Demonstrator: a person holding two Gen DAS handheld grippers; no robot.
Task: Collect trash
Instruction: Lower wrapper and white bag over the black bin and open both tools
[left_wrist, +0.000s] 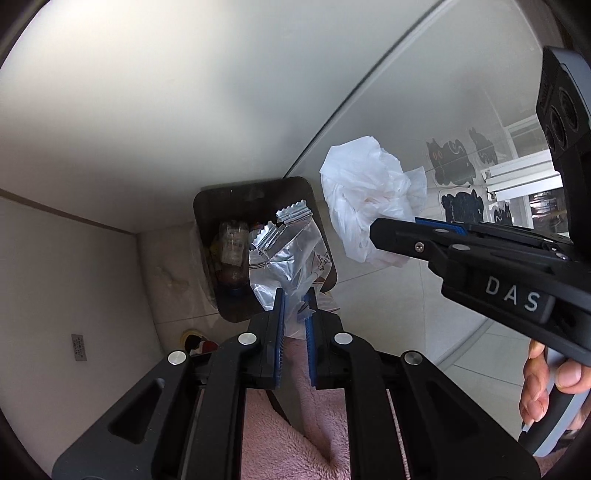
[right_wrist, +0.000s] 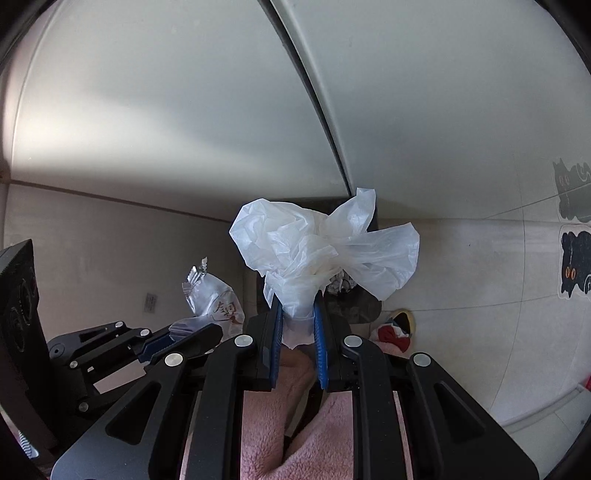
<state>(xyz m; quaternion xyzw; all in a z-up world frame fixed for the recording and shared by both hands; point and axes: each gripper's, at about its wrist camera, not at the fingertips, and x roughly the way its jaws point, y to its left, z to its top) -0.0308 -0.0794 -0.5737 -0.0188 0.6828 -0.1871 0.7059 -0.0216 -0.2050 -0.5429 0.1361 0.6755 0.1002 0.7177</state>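
1. Left gripper: my jaws are clenched on a silver foil wrapper. The lower edge of the wrapper sits between the blue pads; the rest stands up beyond the tips, directly over the open mouth of the dark bin on the floor below.
2. Bin contents: a clear bottle and other scraps lie inside already. The wrapper overlaps the bin's right half from my left view, so I judge a drop from here lands inside, though its right edge looks close to the rim.
3. Advice for the left drop: shift slightly toward the bin's centre, lower a little, then part the jaws fully, since foil can cling to the ribbed pads.
4. Right gripper: my jaws are clenched on a crumpled white plastic bag. Its neck is pinched between the pads and the bulk balloons out beyond the tips.
5. Position of the bag: in the left view it hangs to the right of the bin, not over the opening. I judge it must travel left before release.
6. Risk: the bag is light and may drift; release low.
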